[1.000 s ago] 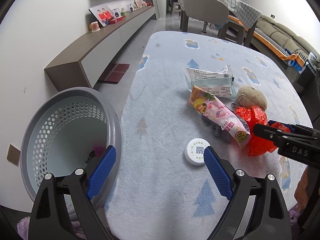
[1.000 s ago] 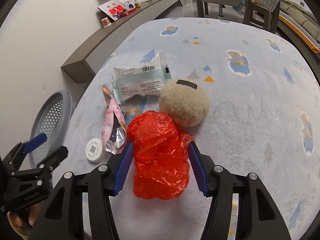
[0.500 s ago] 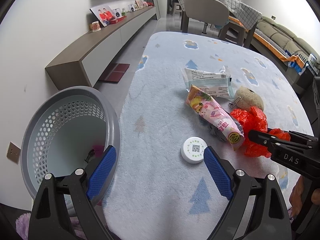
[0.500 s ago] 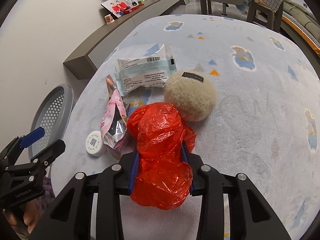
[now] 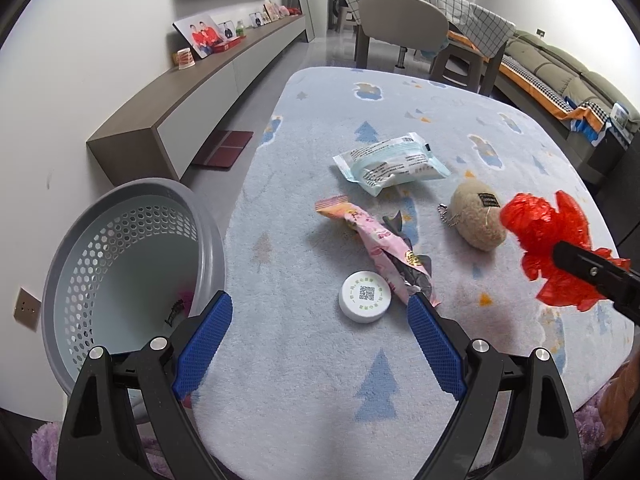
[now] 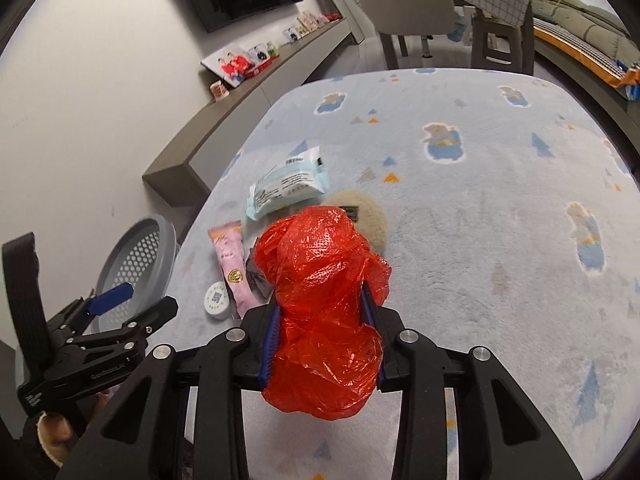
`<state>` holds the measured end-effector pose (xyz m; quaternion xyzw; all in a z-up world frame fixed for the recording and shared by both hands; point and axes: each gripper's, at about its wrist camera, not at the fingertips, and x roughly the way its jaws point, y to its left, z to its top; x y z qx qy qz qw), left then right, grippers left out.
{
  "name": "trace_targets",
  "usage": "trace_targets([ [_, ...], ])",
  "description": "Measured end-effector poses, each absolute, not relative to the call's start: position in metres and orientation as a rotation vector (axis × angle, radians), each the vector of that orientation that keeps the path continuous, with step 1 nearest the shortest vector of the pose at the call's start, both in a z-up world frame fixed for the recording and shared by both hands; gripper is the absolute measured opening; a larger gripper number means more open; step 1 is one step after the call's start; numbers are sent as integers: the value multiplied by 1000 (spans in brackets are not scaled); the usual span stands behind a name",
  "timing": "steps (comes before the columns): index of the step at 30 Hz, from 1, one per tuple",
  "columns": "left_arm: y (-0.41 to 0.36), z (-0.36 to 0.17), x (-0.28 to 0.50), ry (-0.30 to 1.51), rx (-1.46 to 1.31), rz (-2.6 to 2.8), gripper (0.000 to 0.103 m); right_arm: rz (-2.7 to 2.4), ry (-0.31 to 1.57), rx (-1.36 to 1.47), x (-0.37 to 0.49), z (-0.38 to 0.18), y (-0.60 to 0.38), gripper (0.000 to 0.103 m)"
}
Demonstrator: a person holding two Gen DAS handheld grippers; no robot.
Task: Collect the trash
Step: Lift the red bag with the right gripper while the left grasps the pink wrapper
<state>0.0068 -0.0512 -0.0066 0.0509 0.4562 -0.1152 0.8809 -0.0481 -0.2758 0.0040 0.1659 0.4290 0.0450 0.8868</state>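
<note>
the grey perforated basket [image 5: 132,264] holds a small dark scrap and something pink. left tongs [image 5: 320,336] gape empty; right tongs [image 6: 322,344] clamp the red plastic bag [image 6: 324,304].

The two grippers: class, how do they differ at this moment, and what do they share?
The right gripper is clamped on a crumpled red plastic bag; the left gripper stands wide open and holds nothing. The right one carries its load above the blanket; the left hovers beside the grey basket. Both have black frames and blue pads.
</note>
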Motion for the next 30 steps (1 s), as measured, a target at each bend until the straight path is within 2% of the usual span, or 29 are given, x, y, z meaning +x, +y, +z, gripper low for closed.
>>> trace_targets([
  [21, -103, -31, 41, 975, 101, -260, 86, 60, 873, 408, -63, 0, -301, 34],
  [23, -105, -34, 44, 981, 104, -259, 80, 63, 875, 408, -63, -1, -301, 34],
  [26, -109, -39, 46, 992, 110, -264, 64, 64, 883, 407, -62, -2, -301, 34],
  [30, -112, -43, 44, 1009, 110, -296, 37, 68, 878, 405, -62, -2, -300, 34],
])
